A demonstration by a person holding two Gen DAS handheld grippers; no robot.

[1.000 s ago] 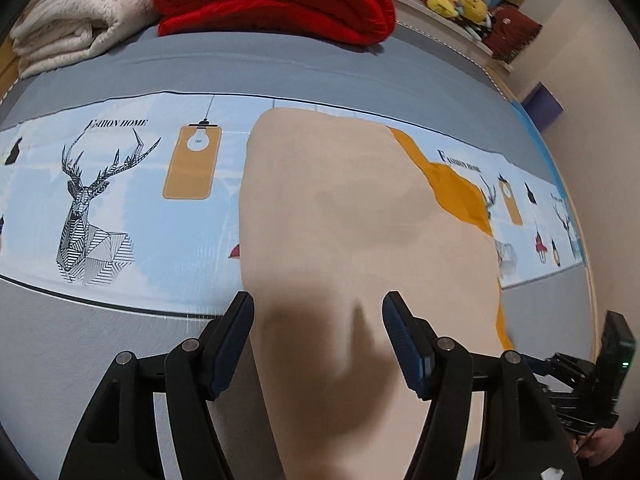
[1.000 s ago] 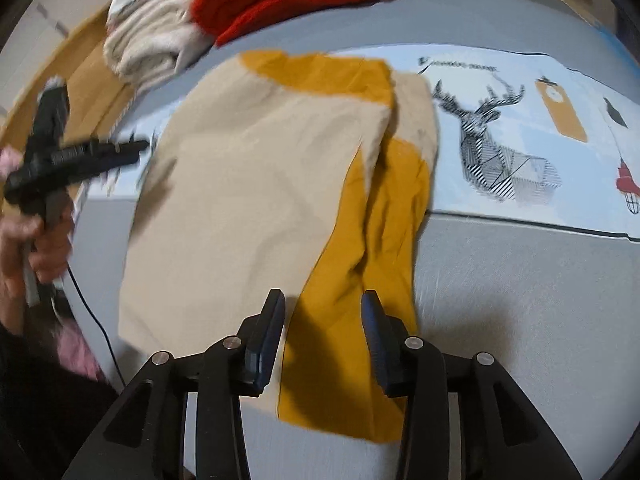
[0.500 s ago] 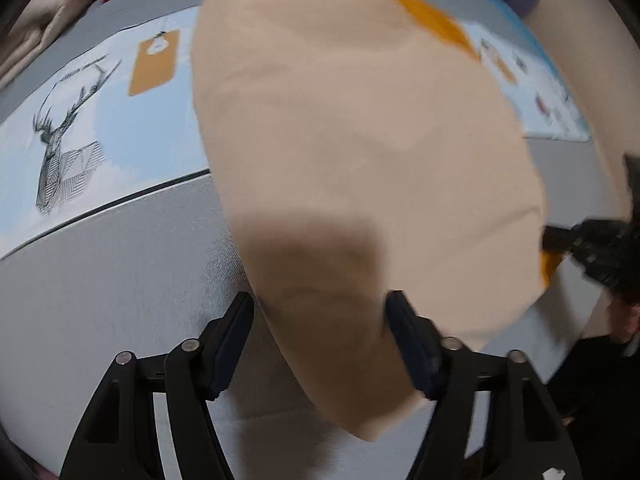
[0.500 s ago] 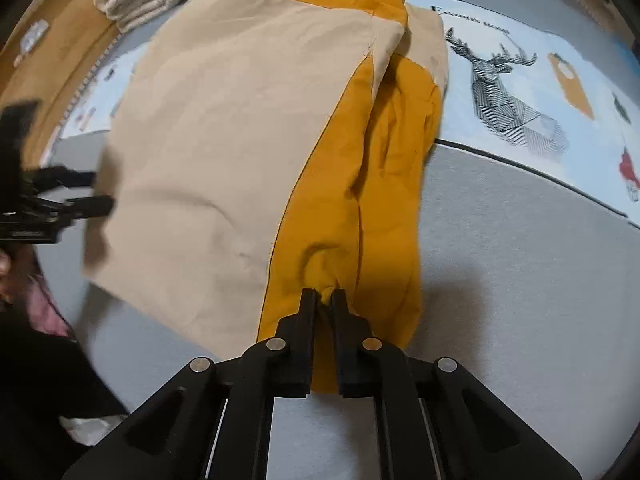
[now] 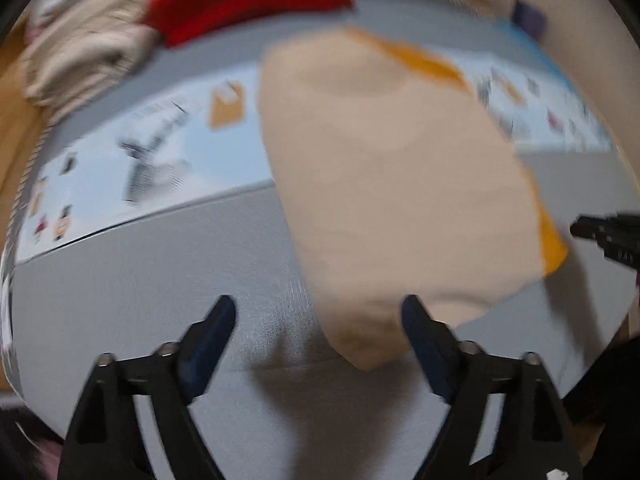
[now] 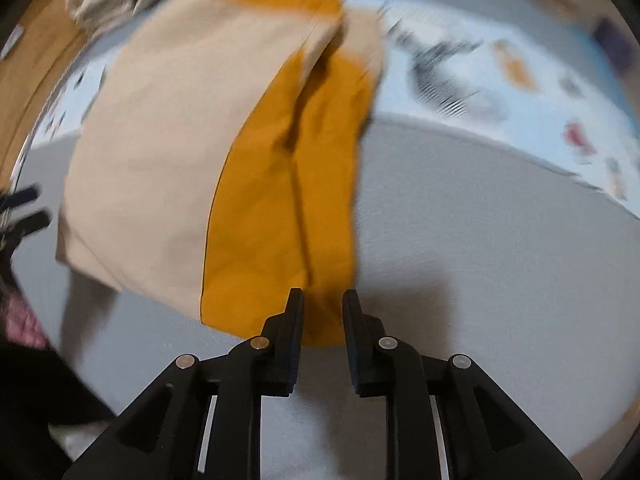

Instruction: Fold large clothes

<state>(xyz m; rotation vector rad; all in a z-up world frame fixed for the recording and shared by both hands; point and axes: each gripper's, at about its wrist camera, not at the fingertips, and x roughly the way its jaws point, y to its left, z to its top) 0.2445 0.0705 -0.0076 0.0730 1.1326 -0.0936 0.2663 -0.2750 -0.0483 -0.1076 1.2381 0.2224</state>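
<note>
A large beige garment (image 5: 392, 184) with orange side panels (image 6: 280, 200) lies flat on the grey bed cover (image 5: 152, 280). My left gripper (image 5: 318, 304) hovers over its near corner with the jaws opening wide. That corner lies loose between the fingers, close to the right one, and nothing presses on it. My right gripper (image 6: 323, 296) is at the near hem of the orange panel, jaws opening. The orange cloth shows in the narrow gap, free of the pads. Each view catches the other gripper at its edge. Both views are blurred.
A folded red blanket (image 5: 248, 4) and a cream blanket (image 5: 88, 52) are piled at the far side of the bed. A pale blue printed band with a deer (image 6: 460, 76) crosses the cover. Wooden floor (image 5: 12, 128) shows beyond the left edge.
The left gripper has drawn back to the garment's near corner and its jaws have spread. The right gripper closed on the orange hem half a second ago and has now parted from it.
</note>
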